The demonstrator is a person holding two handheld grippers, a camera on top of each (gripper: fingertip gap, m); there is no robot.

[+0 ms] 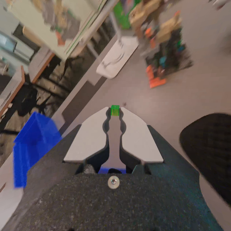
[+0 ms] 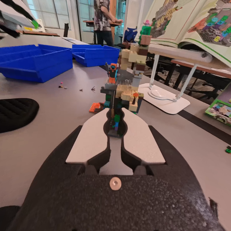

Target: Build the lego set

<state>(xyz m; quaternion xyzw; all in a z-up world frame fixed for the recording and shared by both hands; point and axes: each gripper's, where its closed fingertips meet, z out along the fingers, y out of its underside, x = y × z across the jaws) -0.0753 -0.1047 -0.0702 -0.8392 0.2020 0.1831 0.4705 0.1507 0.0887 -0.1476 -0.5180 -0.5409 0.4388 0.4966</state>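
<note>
My left gripper (image 1: 115, 110) pinches a green brick (image 1: 115, 110) at its tips, held in the air left of the model (image 2: 126, 80); my right gripper (image 2: 115, 111) clamps the model's base. Judging by this, I'm carrying the brick in, and seating needs alignment over open studs. The model's long axis stands upright; the brick looks cubic, studs pointing away from me.

Grey table (image 2: 52, 125), with a Lego build (image 2: 123, 92) standing near its middle and two blue bins (image 2: 37, 62) side by side farther back. Black mat (image 2: 15, 112) at left, white stand base (image 2: 167, 103) and green booklet (image 2: 220, 112) at right. Small loose pieces (image 2: 62, 86) scattered before the bins.
</note>
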